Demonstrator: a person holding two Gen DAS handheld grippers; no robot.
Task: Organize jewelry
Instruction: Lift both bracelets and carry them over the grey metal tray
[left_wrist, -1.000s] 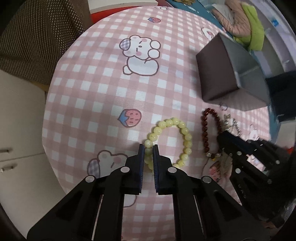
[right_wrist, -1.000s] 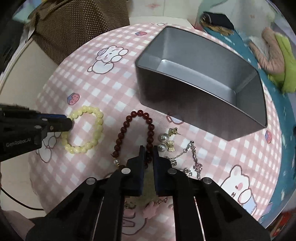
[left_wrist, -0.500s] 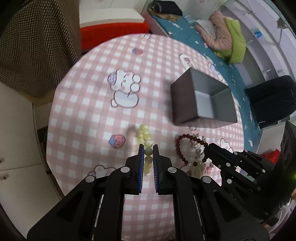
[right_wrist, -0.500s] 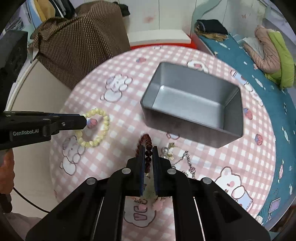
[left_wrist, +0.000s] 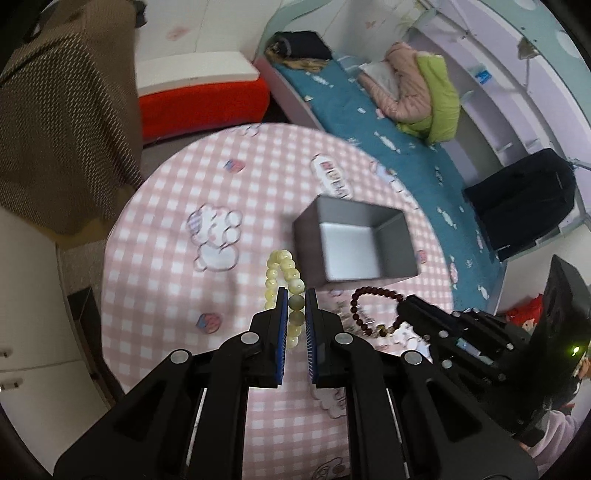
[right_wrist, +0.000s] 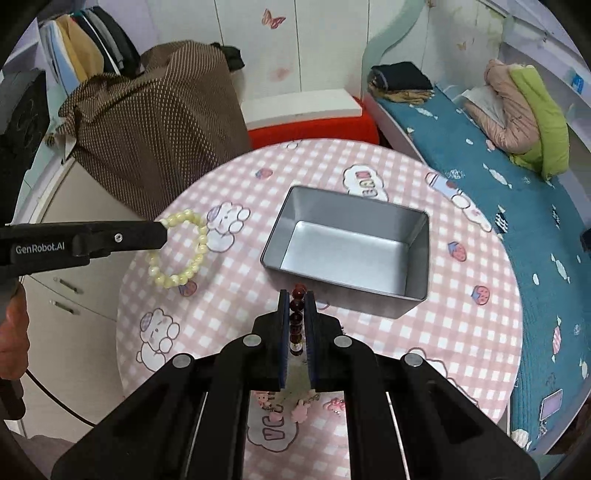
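Observation:
My left gripper (left_wrist: 296, 295) is shut on a pale yellow bead bracelet (left_wrist: 283, 271), which hangs in the air above the pink checked tablecloth (left_wrist: 166, 295); in the right wrist view the same bracelet (right_wrist: 181, 254) dangles from the left gripper (right_wrist: 162, 230) at the left. My right gripper (right_wrist: 298, 297) is shut on a dark red bead bracelet (right_wrist: 296, 314), lifted off the table; in the left wrist view this red bracelet (left_wrist: 369, 306) hangs from the right gripper (left_wrist: 404, 304). An open grey metal tin (right_wrist: 417, 254), empty inside, stands on the table just beyond both grippers.
Small charms and earrings (right_wrist: 299, 406) lie on the cloth under the right gripper. A brown dotted cover (right_wrist: 155, 122) drapes furniture behind the round table, a red and white box (right_wrist: 314, 118) sits beyond it, and a blue bed (right_wrist: 517, 192) runs along the right.
Both grippers have risen from the table, each lifting its bracelet off the cloth. The table and tin look smaller and farther below than before.

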